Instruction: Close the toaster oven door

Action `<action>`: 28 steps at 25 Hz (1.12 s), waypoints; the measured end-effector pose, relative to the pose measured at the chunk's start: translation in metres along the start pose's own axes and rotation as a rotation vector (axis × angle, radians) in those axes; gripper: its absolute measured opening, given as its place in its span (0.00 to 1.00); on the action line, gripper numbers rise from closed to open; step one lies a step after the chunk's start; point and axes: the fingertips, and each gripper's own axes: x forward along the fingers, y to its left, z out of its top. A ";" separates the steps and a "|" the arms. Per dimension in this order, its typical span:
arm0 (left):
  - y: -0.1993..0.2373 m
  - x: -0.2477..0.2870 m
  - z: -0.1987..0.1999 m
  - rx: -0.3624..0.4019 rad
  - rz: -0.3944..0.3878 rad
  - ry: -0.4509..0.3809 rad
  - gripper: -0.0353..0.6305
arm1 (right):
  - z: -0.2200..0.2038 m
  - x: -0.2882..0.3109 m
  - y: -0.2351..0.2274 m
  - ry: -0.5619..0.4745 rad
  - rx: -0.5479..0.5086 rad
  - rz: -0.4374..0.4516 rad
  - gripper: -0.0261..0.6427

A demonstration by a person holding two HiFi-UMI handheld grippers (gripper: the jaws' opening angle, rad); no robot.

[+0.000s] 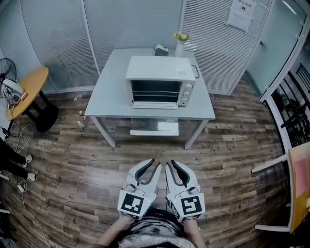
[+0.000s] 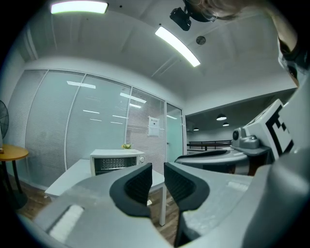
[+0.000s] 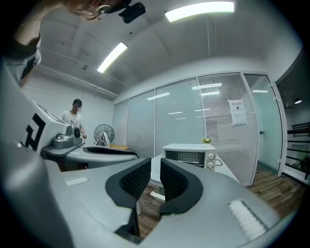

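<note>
We can read very little here. The paper notice [image 1: 241,14] on the blinds [image 1: 208,48] behind the worktop [image 1: 111,97] carries print too small to make out, and any lettering on the front of the toaster oven [image 1: 162,72] is too small as well. The marker cubes on the left claw [image 1: 155,163] and the right claw [image 1: 171,163] show black-and-white square patterns, not words.

The white toaster oven stands on the pale grey worktop, facing us. Its door [image 1: 155,104] is dropped open and lies out flat in front of the dark cavity. Its knobs [image 1: 186,92] run down the right side of the front. Behind it stand a small vase of yellow flowers [image 1: 181,41] and a small grey box-like object [image 1: 161,49].

We hold both claws low and close to the body, side by side and nearly touching. Both point forward over the wooden floor [image 1: 72,164] towards the worktop, well apart from the oven. Our left hand [image 1: 122,224] and right hand [image 1: 194,225] grip them at the rear, just below the cubes.

In the left gripper view the dark ribbed pads [image 2: 138,184] stand a narrow gap apart with nothing between them, and the oven shows far off, beyond the left jaw. In the right gripper view the pads [image 3: 133,181] also stand a narrow gap apart and hold nothing, with the oven beyond the right jaw. A person [image 3: 75,116] stands by a fan [image 3: 102,133] in the background.
</note>
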 end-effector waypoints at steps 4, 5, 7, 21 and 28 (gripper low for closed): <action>0.027 0.028 0.003 -0.023 -0.009 0.003 0.16 | 0.004 0.037 -0.012 -0.004 0.001 -0.008 0.13; 0.034 0.034 0.003 -0.015 -0.014 0.007 0.16 | 0.005 0.046 -0.015 0.000 0.002 -0.010 0.13; 0.047 0.047 0.002 -0.007 -0.020 0.015 0.16 | 0.003 0.062 -0.021 0.012 0.003 -0.016 0.13; 0.115 0.101 -0.003 -0.021 -0.059 0.044 0.16 | -0.005 0.146 -0.043 0.064 0.002 -0.051 0.14; 0.141 0.111 -0.005 -0.007 -0.072 0.045 0.16 | -0.005 0.173 -0.045 0.053 0.011 -0.073 0.14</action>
